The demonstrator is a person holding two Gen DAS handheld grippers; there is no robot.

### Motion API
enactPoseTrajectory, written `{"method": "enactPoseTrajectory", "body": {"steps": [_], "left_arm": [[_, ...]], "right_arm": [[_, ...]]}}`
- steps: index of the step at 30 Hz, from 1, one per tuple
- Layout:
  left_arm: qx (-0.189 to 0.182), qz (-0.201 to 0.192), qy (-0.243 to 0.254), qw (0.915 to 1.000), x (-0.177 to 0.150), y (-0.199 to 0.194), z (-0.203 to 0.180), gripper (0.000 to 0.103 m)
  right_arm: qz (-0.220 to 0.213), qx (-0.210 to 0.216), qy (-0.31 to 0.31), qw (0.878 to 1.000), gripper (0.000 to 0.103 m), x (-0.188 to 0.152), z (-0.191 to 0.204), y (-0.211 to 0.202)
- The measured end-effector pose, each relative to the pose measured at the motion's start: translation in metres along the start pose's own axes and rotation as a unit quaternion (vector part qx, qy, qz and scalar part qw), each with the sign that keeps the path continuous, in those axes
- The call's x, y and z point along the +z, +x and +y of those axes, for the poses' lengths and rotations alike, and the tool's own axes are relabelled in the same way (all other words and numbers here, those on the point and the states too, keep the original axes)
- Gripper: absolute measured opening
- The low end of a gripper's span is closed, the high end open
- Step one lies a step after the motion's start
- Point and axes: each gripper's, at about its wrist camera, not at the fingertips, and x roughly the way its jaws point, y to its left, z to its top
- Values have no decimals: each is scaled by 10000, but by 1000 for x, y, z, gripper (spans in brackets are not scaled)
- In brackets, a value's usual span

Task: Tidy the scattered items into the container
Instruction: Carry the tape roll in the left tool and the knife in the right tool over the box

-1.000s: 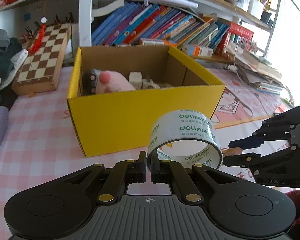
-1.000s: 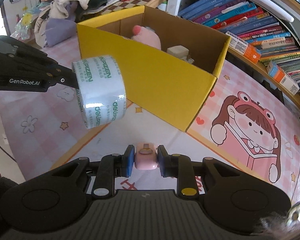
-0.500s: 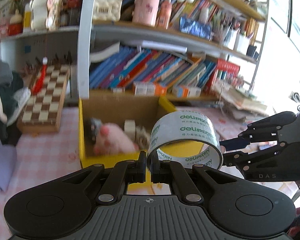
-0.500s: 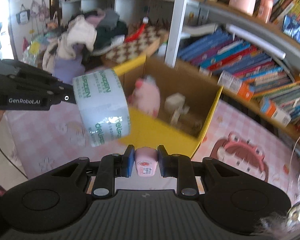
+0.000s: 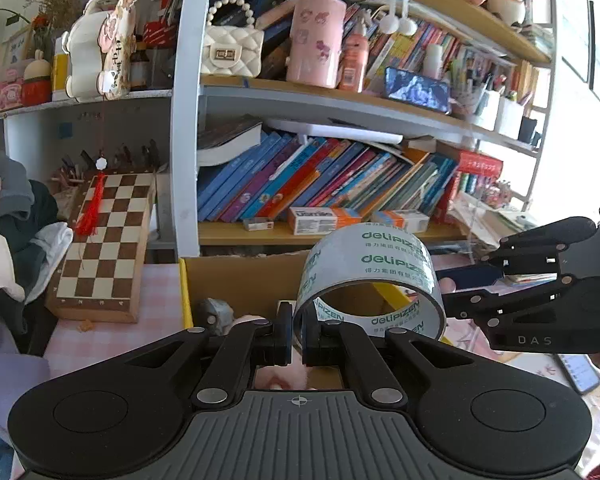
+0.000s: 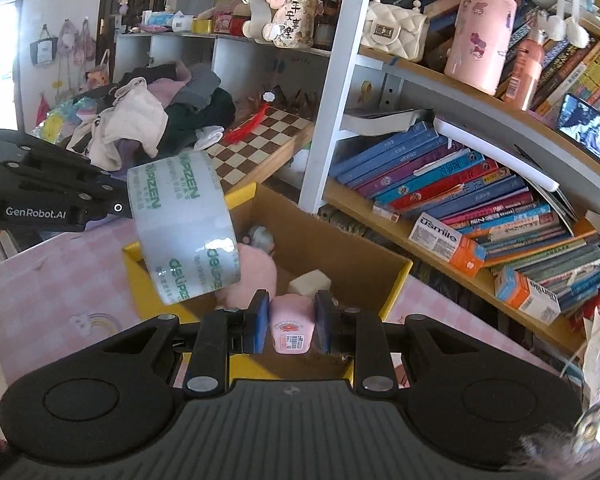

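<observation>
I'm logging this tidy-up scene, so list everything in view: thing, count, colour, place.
tape roll: 1, clear with green print, held above the box
pink item: 1, pink with barcode label, held over the box
cardboard box: 1, yellow outside, brown inside, on the table
plush toy: 1, pink, inside the box
chessboard: 1, brown and cream, left of the box
books: many, mostly blue and red, lower shelf
handbag: 1, cream, upper shelf
clothes pile: 1, mixed colours, far left
left gripper: shut on the tape roll
right gripper: shut on the pink item
</observation>
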Motion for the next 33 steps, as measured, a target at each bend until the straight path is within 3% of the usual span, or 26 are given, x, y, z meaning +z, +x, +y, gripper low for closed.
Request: {"method": "enactPoseTrajectory", "body": {"steps": [7,15,24,33], "left_arm": [[288,228,78,9993,3,32,7,3],[517,586,332,9964,3,69,10,3],[362,893,669,9931,12,114,-5,3],[239,1240,952,9874,18,158,-17,3]], "right_arm": [[124,70,-119,9998,23,7,-14,35],[710,296,-394,9963,23,-8,-17,84],[1162,609,-607,9895,23,-12,-17,120],[1469,825,-383,9850,23,-13,-20,143]]}}
